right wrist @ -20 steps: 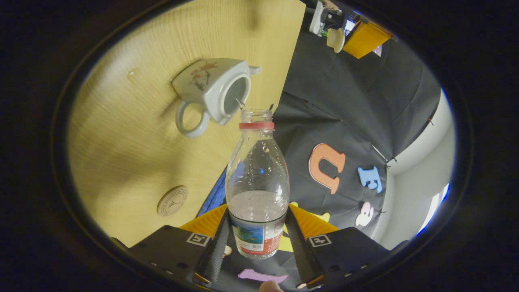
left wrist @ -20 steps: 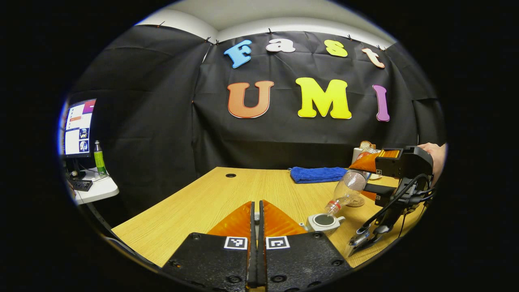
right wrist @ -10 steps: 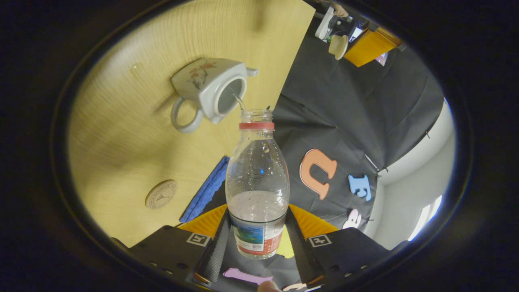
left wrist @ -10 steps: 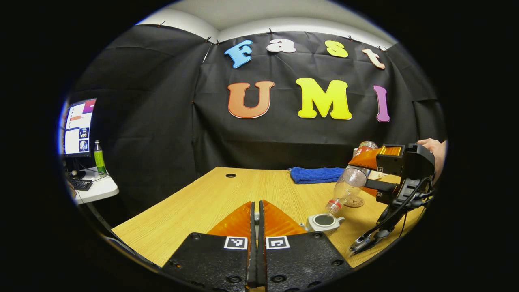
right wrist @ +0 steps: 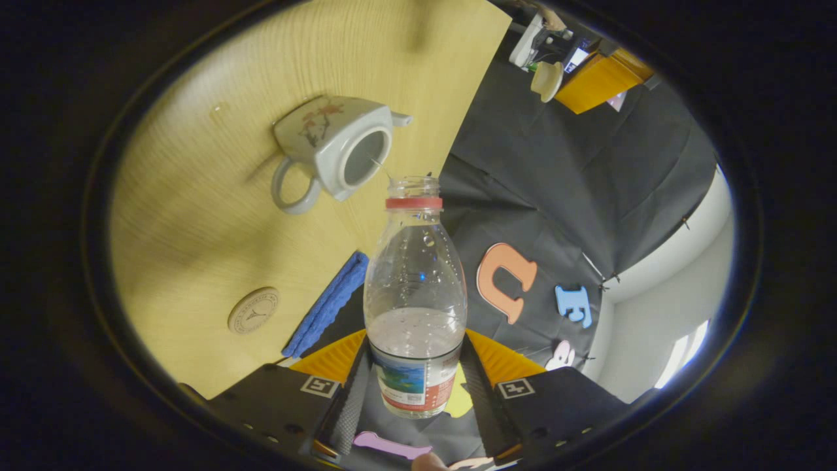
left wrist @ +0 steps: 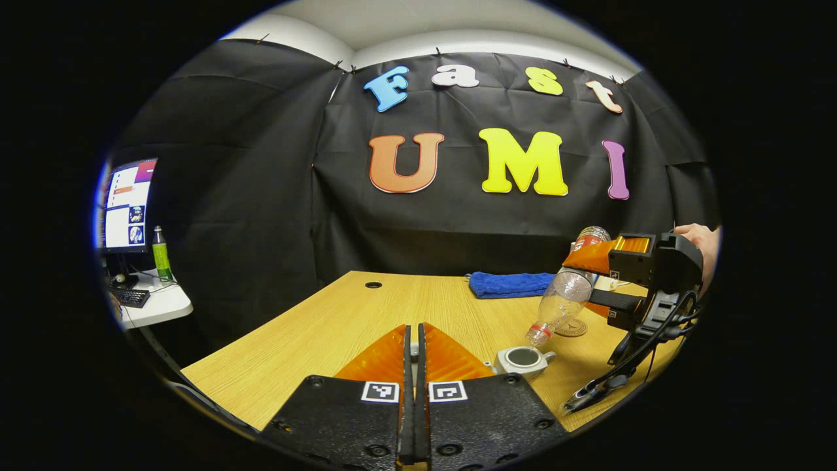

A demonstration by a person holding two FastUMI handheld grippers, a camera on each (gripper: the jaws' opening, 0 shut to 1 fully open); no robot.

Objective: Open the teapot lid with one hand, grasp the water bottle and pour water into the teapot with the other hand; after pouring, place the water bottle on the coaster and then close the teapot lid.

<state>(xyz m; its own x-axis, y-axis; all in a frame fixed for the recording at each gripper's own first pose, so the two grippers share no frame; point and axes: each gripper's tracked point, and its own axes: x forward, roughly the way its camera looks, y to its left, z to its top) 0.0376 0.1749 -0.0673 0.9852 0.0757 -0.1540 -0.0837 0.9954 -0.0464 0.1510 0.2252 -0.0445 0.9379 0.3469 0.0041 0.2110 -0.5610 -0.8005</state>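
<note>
A pale teapot (right wrist: 333,150) with a flower print stands open on the wooden table (right wrist: 196,216). My right gripper (right wrist: 415,366) is shut on a clear water bottle (right wrist: 415,288), tilted mouth down just above the pot's opening, and a thin thread of water runs in. Some water remains in the bottle. In the left gripper view the bottle (left wrist: 565,297) leans over the teapot (left wrist: 523,358) from the right gripper (left wrist: 608,275). My left gripper (left wrist: 412,340) is shut and held off to the pot's side. The right gripper view shows the left gripper (right wrist: 592,75) holding the cream lid (right wrist: 546,78) at its tips. A round coaster (right wrist: 253,311) lies nearby.
A folded blue towel (left wrist: 510,283) lies at the table's far edge, behind the coaster (left wrist: 572,327). A cable (left wrist: 614,379) hangs from the right gripper toward the table's near right edge. A side desk with a monitor (left wrist: 127,206) and a green bottle (left wrist: 160,255) stands left.
The right gripper has lifted a little with the bottle, and the stream into the teapot has thinned. The left gripper has stayed still with the lid.
</note>
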